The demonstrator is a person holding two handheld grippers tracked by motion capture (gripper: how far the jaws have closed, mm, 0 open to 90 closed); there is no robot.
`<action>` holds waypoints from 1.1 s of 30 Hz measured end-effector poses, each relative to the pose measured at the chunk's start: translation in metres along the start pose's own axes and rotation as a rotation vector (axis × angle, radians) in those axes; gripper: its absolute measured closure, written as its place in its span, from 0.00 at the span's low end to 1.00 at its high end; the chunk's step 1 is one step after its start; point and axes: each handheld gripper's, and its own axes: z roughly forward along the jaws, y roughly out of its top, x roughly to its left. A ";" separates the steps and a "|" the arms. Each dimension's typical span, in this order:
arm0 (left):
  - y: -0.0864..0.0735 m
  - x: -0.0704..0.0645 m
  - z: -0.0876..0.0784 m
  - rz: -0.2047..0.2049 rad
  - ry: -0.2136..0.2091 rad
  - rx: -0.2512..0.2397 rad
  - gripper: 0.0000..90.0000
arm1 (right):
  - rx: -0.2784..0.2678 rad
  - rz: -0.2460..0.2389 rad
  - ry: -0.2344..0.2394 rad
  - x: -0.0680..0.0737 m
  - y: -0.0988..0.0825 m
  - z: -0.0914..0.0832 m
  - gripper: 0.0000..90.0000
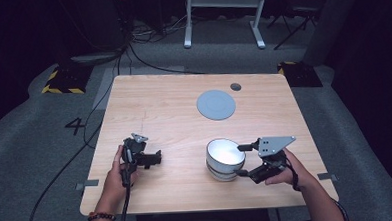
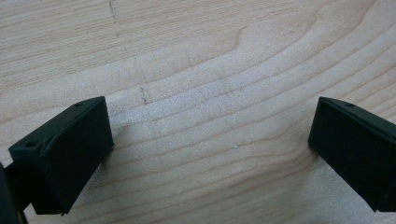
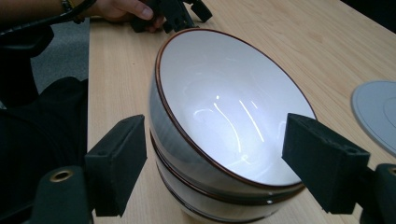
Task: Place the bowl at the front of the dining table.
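A stack of nested bowls (image 1: 225,159), white inside with brown rims, stands on the wooden table (image 1: 174,121) at the front right. In the right gripper view the top bowl (image 3: 224,107) sits tilted in the one below. My right gripper (image 1: 243,160) is open, with one jaw on each side of the stack's near wall (image 3: 215,172); the jaws are close to the bowls but not pressing on them. My left gripper (image 1: 156,158) rests low over bare wood at the front left. It is open (image 2: 210,149) with nothing between its jaws.
A flat grey round plate (image 1: 216,104) lies at the back centre of the table, with its edge in the right gripper view (image 3: 373,112). A small dark disc (image 1: 235,86) sits behind it. Cables run across the carpet at the left. The other hand's gripper (image 3: 173,14) appears beyond the bowls.
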 end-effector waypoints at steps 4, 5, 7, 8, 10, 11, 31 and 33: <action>0.000 0.000 0.000 0.002 0.003 -0.002 0.00 | 0.005 -0.007 0.015 0.000 0.004 0.009 0.25; 0.000 0.000 0.000 0.002 0.003 -0.002 0.00 | 0.005 -0.007 0.015 0.000 0.004 0.009 0.25; 0.000 0.000 0.000 0.002 0.002 -0.002 0.00 | 0.010 -0.008 0.031 -0.001 0.006 0.014 0.25; 0.000 0.000 0.000 0.000 0.000 0.000 0.00 | 0.014 -0.005 0.040 -0.001 0.007 0.016 0.25; 0.000 0.000 0.000 0.001 0.001 0.000 0.00 | 0.023 -0.009 0.051 -0.001 0.008 0.022 0.25; 0.000 0.000 0.000 0.002 0.003 -0.002 0.00 | 0.023 -0.009 0.051 -0.001 0.008 0.022 0.25; 0.000 0.000 0.000 0.001 0.002 -0.001 0.00 | 0.086 0.004 0.127 -0.001 0.015 0.038 0.51; 0.000 0.000 0.000 0.001 -0.001 0.000 0.00 | 0.104 -0.010 0.168 0.000 0.018 0.037 0.66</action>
